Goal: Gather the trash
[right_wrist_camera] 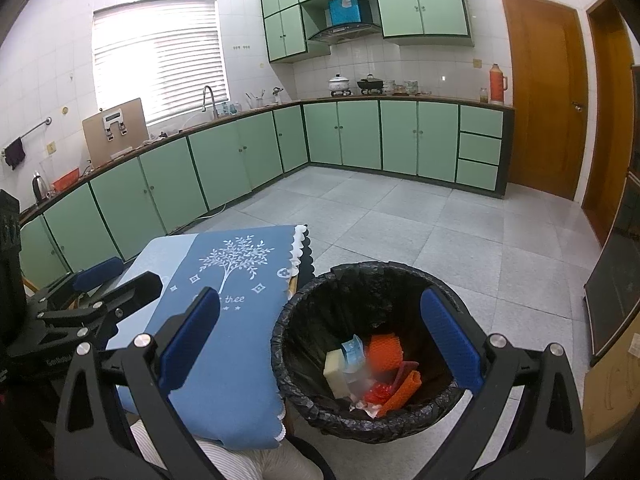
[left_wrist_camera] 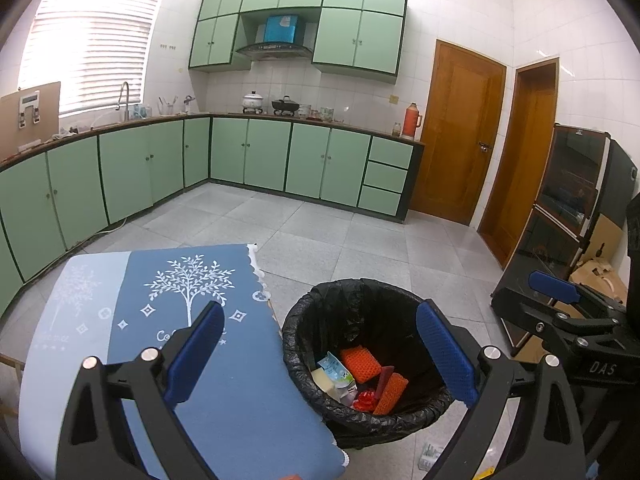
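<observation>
A bin lined with a black bag (left_wrist_camera: pixel 320 320) (right_wrist_camera: pixel 320 292) stands on the floor beside a small table with a blue tree-print cloth (left_wrist_camera: pixel 224 392) (right_wrist_camera: pixel 224 344). Inside lie orange sponges (left_wrist_camera: pixel 360 364) (right_wrist_camera: pixel 384 350), a small blue-and-white carton (left_wrist_camera: pixel 334 368) (right_wrist_camera: pixel 352 350), a pale block (right_wrist_camera: pixel 335 370) and a red wrapper (left_wrist_camera: pixel 364 400). My left gripper (left_wrist_camera: pixel 320 356) hovers above the table edge and bin, open and empty. My right gripper (right_wrist_camera: pixel 320 344) also hangs open over the bin, holding nothing. Each gripper shows at the other view's side, the right gripper (left_wrist_camera: pixel 556 292) and the left gripper (right_wrist_camera: pixel 100 276).
Green cabinets (left_wrist_camera: pixel 248 156) line the far walls under a counter with pots and an orange flask (left_wrist_camera: pixel 410 120). Two wooden doors (left_wrist_camera: pixel 460 128) stand at the right, with a dark glass-fronted cabinet (left_wrist_camera: pixel 572 184) and cardboard (left_wrist_camera: pixel 600 276) nearby. Grey tiled floor (left_wrist_camera: pixel 340 232) spreads beyond the bin.
</observation>
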Tool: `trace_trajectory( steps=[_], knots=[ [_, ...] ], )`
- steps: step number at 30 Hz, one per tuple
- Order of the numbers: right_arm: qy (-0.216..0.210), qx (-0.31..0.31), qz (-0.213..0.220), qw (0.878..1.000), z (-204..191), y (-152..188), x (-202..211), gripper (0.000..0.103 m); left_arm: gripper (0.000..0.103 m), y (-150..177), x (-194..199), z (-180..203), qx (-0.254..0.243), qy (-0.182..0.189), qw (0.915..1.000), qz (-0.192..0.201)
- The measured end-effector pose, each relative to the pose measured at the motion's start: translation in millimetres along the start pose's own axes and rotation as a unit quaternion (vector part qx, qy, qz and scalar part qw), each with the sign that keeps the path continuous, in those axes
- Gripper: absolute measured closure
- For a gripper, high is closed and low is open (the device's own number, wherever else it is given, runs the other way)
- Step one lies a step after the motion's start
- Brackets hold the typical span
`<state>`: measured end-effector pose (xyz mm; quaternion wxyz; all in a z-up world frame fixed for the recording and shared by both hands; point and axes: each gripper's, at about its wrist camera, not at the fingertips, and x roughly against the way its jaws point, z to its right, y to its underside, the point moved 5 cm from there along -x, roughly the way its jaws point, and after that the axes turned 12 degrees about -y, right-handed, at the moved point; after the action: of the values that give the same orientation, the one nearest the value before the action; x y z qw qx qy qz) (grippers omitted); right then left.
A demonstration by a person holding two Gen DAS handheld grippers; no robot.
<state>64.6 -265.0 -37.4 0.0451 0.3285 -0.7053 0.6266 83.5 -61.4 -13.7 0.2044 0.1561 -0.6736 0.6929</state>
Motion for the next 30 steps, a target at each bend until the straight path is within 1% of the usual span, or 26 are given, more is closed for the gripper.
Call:
trace_trajectory(
  steps=[30],
  knots=[
    [-0.002,0.001,0.000,1.000,-4.2,-0.4,-4.4,0.005,0.008,0.2,0.1,-1.3,-0.001,-0.001,1.0000,0.000]
  ],
)
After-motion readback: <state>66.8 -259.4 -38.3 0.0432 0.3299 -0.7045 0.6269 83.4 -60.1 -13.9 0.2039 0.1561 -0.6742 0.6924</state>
